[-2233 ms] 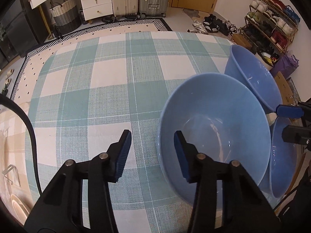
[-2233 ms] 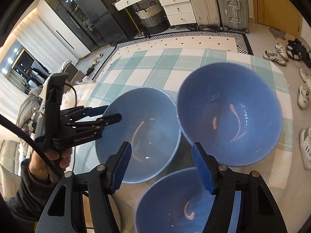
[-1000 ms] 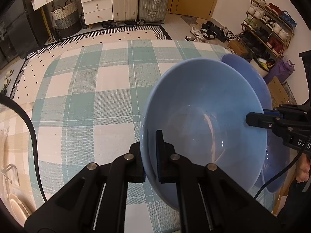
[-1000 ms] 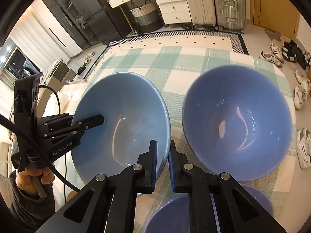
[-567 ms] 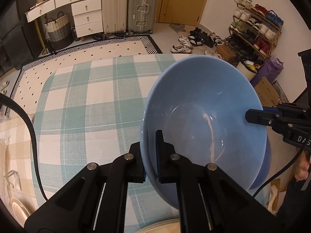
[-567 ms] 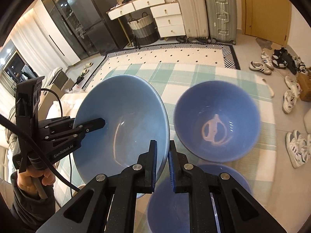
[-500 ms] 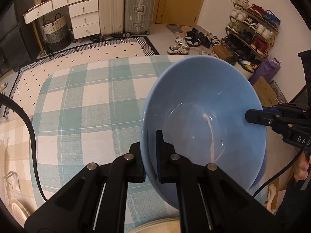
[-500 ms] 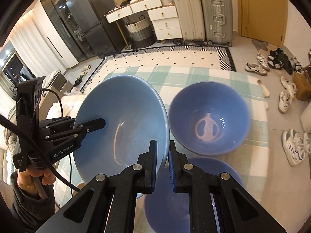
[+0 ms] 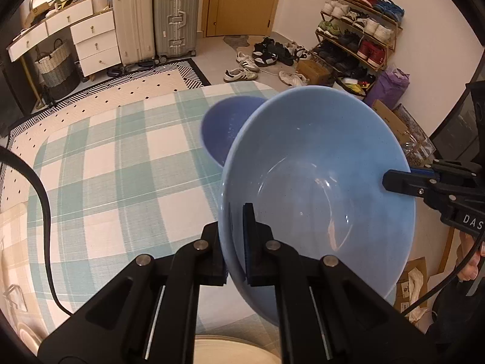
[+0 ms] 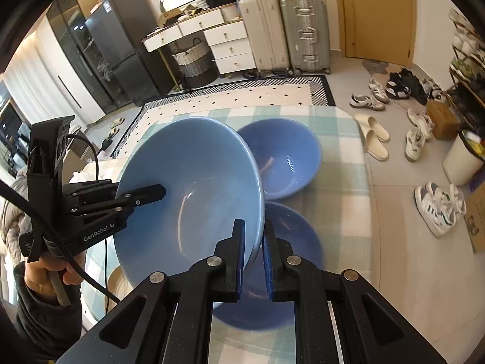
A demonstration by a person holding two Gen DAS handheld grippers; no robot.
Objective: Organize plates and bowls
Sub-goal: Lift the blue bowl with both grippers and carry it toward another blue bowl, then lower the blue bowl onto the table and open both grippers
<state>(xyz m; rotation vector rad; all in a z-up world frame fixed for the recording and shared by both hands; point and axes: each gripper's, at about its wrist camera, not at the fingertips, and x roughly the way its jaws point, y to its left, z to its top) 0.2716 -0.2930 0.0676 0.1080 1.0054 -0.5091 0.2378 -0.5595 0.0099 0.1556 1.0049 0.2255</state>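
A light blue bowl (image 9: 318, 194) is held in the air between both grippers, well above the checked tablecloth (image 9: 115, 166). My left gripper (image 9: 236, 233) is shut on its near rim; it shows from the side in the right wrist view (image 10: 151, 194). My right gripper (image 10: 253, 242) is shut on the opposite rim of the same bowl (image 10: 194, 188) and shows in the left wrist view (image 9: 394, 179). Two darker blue bowls stay on the table: a far one (image 10: 288, 157), also seen in the left wrist view (image 9: 224, 130), and a near one (image 10: 291, 236) under the lifted bowl.
A cream plate rim (image 9: 230, 348) sits at the table's near edge below the lifted bowl, also in the right wrist view (image 10: 116, 285). Beyond the table are suitcases (image 9: 157, 18), a white dresser (image 9: 75, 39), a shoe rack (image 9: 357, 24) and loose shoes (image 10: 436, 203) on the floor.
Both grippers closed on the light blue bowl's rim and lifted it high above the table. The two darker bowls stayed in place and now look smaller.
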